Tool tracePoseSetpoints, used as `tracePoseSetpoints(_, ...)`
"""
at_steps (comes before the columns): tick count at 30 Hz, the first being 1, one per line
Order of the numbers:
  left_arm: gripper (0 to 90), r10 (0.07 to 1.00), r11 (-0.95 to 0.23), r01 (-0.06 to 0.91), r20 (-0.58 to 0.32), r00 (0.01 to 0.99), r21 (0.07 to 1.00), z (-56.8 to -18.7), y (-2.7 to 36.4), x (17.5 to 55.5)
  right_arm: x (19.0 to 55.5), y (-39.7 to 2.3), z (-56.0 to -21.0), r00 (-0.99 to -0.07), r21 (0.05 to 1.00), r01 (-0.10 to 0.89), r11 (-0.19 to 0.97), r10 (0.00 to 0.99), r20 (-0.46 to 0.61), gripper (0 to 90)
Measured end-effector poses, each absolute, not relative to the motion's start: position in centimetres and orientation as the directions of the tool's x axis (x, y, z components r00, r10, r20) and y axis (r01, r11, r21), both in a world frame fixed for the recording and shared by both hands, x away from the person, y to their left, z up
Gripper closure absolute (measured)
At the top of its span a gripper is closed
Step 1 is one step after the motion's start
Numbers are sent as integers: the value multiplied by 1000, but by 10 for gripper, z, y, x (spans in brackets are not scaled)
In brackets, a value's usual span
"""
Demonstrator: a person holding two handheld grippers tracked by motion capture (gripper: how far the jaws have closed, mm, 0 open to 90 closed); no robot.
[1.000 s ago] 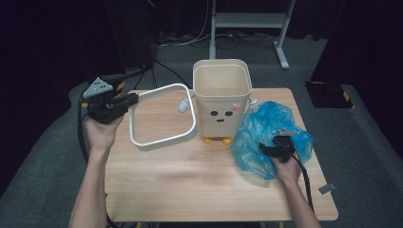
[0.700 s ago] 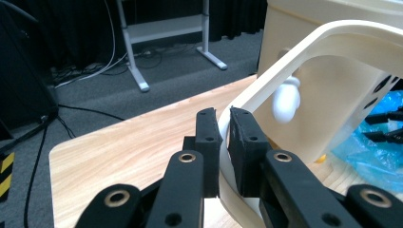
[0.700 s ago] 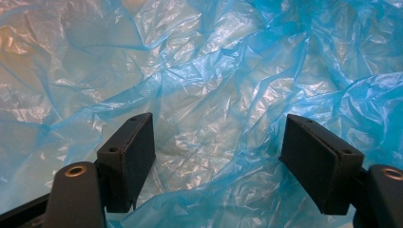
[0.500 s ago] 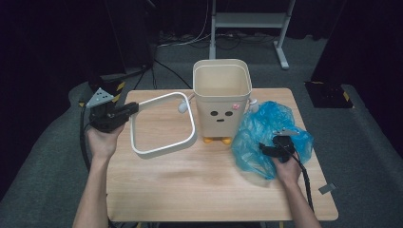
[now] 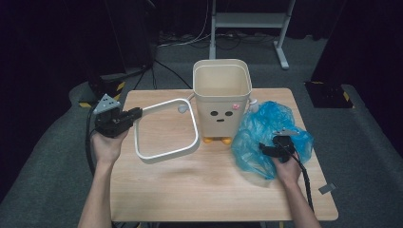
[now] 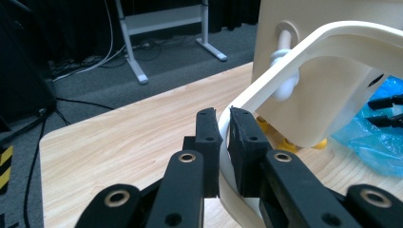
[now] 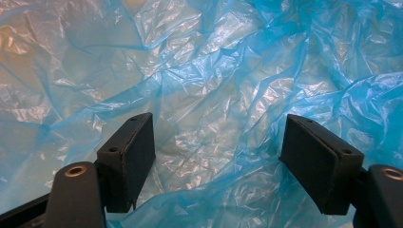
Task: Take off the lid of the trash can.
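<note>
Fingers (image 6: pixel 209 142) of left gripper (image 6: pixel 223 142) pinch the white ring's (image 5: pixel 164 130) rim.

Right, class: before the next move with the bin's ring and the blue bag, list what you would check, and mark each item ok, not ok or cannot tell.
1. Left gripper shut on the white ring: ok, pads pinch its rim.
2. Ring clear of the bin mouth: ok, it is held beside the bin, to its left in the high view.
3. Bin upright with its mouth open: ok.
4. Right gripper open over the blue bag: ok, jaws stand wide above the plastic.
5. Bag gripped: not ok, the pads do not press on it.
6. Bag's opening found: cannot tell, the plastic lies crumpled on the table.
</note>
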State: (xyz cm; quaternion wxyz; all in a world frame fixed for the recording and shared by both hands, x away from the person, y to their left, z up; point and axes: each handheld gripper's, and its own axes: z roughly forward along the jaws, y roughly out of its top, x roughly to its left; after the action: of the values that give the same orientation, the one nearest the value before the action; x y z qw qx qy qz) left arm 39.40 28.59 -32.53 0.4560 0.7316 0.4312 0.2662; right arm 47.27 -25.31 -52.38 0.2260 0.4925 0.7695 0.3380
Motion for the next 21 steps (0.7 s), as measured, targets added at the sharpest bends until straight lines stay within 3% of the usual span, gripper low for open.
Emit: tracePoseSetpoints(21, 827, 881, -206, 417, -17, 473, 885, -347, 285, 389, 473, -253, -524, -413, 743, 605, 286, 911, -15, 267)
